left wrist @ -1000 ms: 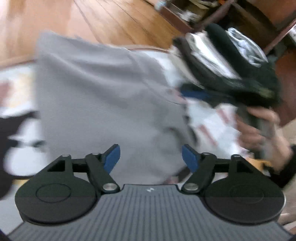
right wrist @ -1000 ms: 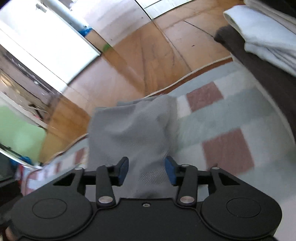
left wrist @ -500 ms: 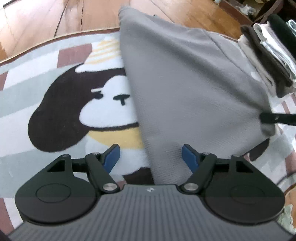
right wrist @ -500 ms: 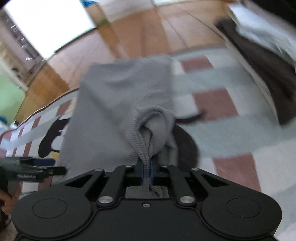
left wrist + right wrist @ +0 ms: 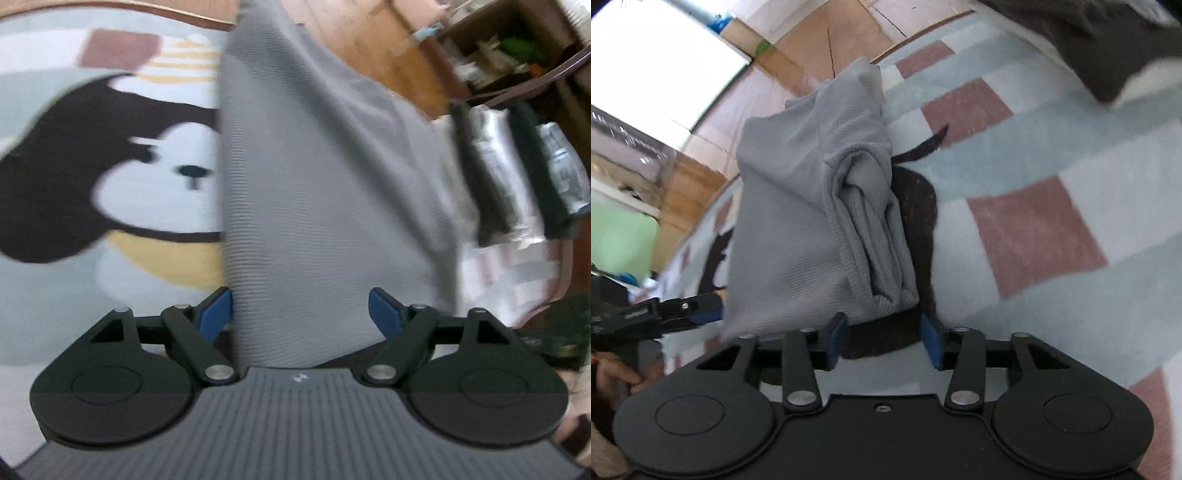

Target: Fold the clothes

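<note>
Left wrist view: left gripper (image 5: 301, 314) at 6 o'clock, blue fingers (image 5: 216, 314) spread wide, holding nothing. Grey knit garment (image 5: 314, 184) between and beyond them, running from 6 o'clock up to 12 o'clock, its left edge straight and just beside the left finger, its right side sloping off toward 3 o'clock. Spread over a rug (image 5: 44, 92) with a cartoon dog (image 5: 74, 192) at 9 o'clock: dark ears, white face, yellow collar patch below. Wood floor (image 5: 369, 51) past the rug's curved border at 1 o'clock. Blurred stack of folded clothes (image 5: 517, 173) at 3 o'clock, dark and pale layers.

Right wrist view: right gripper (image 5: 884, 341) at 6 o'clock, fingers (image 5: 837, 338) parted wide, gripping nothing. Same grey garment (image 5: 798, 221) just ahead at 11 o'clock, its near hem close to the fingertips; whether touching, cannot tell. Right side of the cloth bunched into rolled folds (image 5: 871, 236), left side lying flatter. Beneath its near end, a dark patch of the rug pattern (image 5: 916, 206). Rug (image 5: 1034, 229) in pale blue, white and dusty-red blocks across 1 to 4 o'clock. Left gripper (image 5: 701, 314) visible at 9 o'clock, its tip just beside the garment's left corner, the person's hand (image 5: 613, 373) below it. Dark folded clothing (image 5: 1108, 44) at 1 o'clock. Wood floor (image 5: 827, 40) and a bright doorway (image 5: 657, 59) from 10 to 12 o'clock.
</note>
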`<move>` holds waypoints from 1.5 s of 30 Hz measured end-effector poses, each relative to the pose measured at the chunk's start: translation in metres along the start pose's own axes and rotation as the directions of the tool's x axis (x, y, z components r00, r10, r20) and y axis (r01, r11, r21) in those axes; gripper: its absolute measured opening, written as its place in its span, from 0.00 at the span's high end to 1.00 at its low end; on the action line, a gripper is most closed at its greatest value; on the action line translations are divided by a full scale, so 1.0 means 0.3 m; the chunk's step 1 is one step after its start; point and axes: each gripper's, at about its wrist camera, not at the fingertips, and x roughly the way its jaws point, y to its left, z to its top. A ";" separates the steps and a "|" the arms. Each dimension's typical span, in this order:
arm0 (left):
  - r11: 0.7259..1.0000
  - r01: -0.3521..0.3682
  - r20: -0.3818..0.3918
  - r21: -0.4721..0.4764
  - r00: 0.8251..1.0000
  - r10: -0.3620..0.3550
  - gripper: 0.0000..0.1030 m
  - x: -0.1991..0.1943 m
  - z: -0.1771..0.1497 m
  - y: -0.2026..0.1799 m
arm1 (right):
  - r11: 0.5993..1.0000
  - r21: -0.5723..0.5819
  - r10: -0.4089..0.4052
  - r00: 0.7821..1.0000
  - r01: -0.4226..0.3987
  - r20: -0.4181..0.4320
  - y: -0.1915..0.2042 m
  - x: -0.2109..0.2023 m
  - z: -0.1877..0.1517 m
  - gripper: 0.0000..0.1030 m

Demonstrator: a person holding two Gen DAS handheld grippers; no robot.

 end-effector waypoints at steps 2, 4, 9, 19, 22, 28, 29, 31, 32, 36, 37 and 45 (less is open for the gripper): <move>1.000 0.019 0.017 0.013 1.000 -0.019 0.53 0.024 0.003 -0.005 | 0.999 0.027 0.037 0.999 -0.038 0.038 -0.015 0.008 -0.015 0.36; 0.999 0.044 0.041 0.025 0.998 -0.045 0.74 0.033 0.006 -0.016 | 0.997 0.048 0.058 0.994 -0.062 0.091 -0.017 0.013 -0.025 0.29; 0.983 0.166 0.115 -0.073 0.981 -0.157 0.74 0.005 0.021 0.005 | 0.999 -0.013 0.052 0.978 -0.051 0.202 0.016 0.044 -0.037 0.30; 1.000 -0.018 0.058 0.017 0.998 0.017 0.88 0.006 0.027 -0.065 | 0.999 -0.011 0.052 0.964 -0.051 0.260 0.009 0.024 -0.039 0.83; 1.000 0.023 0.123 0.015 0.992 -0.025 0.88 -0.160 0.016 -0.091 | 0.986 -0.025 0.166 0.952 -0.165 0.257 0.091 -0.109 -0.022 0.85; 0.995 -0.080 -0.056 -0.050 0.995 0.078 0.88 -0.127 -0.145 -0.034 | 0.995 -0.091 0.049 0.996 -0.042 0.074 0.102 -0.129 -0.167 0.86; 0.989 -0.139 -0.090 -0.050 0.987 0.134 0.87 -0.092 -0.164 -0.020 | 0.994 -0.112 -0.006 0.999 0.011 0.045 0.093 -0.089 -0.200 0.86; 0.983 -0.179 -0.115 -0.044 0.978 0.173 0.86 -0.081 -0.164 -0.019 | 0.986 -0.141 -0.085 0.996 0.085 0.007 0.067 -0.049 -0.242 0.80; 0.981 -0.194 -0.094 -0.017 0.977 0.191 0.86 -0.103 -0.150 -0.037 | 0.987 -0.149 -0.068 0.998 0.067 -0.001 0.066 -0.066 -0.236 0.78; 0.968 -0.230 0.054 0.102 0.973 0.225 0.76 -0.213 -0.072 -0.102 | 0.987 -0.162 0.000 1.000 0.003 0.020 0.058 -0.185 -0.143 0.73; 0.966 -0.226 0.091 0.124 0.972 0.216 0.74 -0.235 -0.046 -0.112 | 0.986 -0.166 0.023 0.998 -0.012 0.063 0.063 -0.217 -0.099 0.65; 0.941 -0.260 0.243 0.217 0.948 0.206 0.65 -0.076 0.313 -0.064 | 0.939 -0.340 0.001 0.987 0.055 0.162 0.139 -0.017 0.294 0.44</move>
